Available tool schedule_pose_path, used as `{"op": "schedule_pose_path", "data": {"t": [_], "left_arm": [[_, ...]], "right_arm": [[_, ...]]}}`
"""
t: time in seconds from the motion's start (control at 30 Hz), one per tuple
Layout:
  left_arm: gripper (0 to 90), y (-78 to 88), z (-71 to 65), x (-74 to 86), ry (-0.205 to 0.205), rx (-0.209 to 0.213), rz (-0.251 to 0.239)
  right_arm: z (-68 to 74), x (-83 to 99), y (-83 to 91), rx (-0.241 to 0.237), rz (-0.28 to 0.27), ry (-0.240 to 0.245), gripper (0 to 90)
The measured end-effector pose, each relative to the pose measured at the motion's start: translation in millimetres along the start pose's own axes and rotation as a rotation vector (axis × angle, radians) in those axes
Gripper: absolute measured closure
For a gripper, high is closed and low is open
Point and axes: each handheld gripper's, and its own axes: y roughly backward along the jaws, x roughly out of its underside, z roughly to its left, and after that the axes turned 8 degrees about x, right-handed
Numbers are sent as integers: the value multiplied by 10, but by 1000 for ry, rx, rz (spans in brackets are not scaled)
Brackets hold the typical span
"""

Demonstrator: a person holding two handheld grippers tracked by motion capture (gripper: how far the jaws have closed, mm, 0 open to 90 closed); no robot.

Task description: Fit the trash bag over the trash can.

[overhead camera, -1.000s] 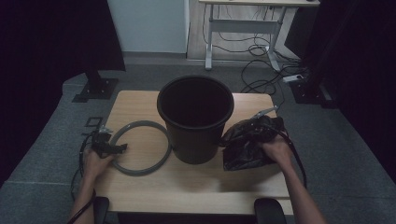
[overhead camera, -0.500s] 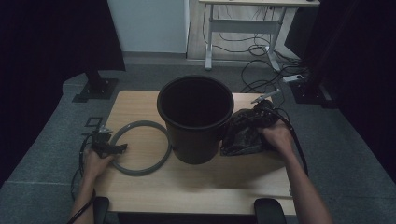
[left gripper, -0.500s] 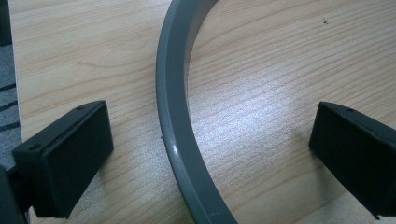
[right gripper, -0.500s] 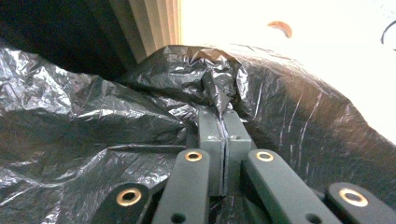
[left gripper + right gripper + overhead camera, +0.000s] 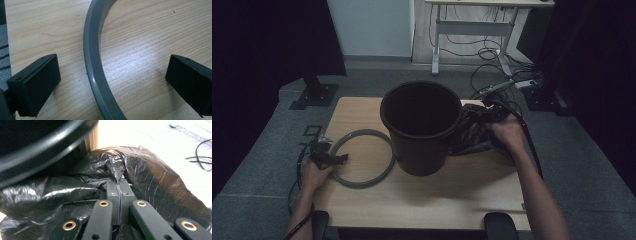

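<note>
Bag (image 5: pixel 150 182) — black, crinkled, glossy plastic — bunched beside your bucket (image 5: pixel 422 125) on the table (image 5: pixel 452 190), pinched tight in your right gripper (image 5: pixel 120 181). Your left gripper (image 5: pixel 110 82) gapes wide — grey ring (image 5: pixel 93 72) between its jaws, untouched.

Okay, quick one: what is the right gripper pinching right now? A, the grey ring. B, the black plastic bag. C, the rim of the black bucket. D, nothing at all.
B: in the right gripper view the right gripper has its jaws pressed together on a fold of the black plastic bag, beside the black bucket; the grey ring lies by the left gripper, whose jaws are open.
</note>
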Motion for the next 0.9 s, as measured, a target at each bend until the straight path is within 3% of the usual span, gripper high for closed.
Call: {"op": "schedule_pose_path", "data": {"t": [0.47,0.9], "left_arm": [[0,0,0,0,0,0,0],[0,0,0,0,0,0,0]], "right_arm": [[41,-374,205,33,-43,10,888],[245,-781,362,31,-69,64,889]]}}
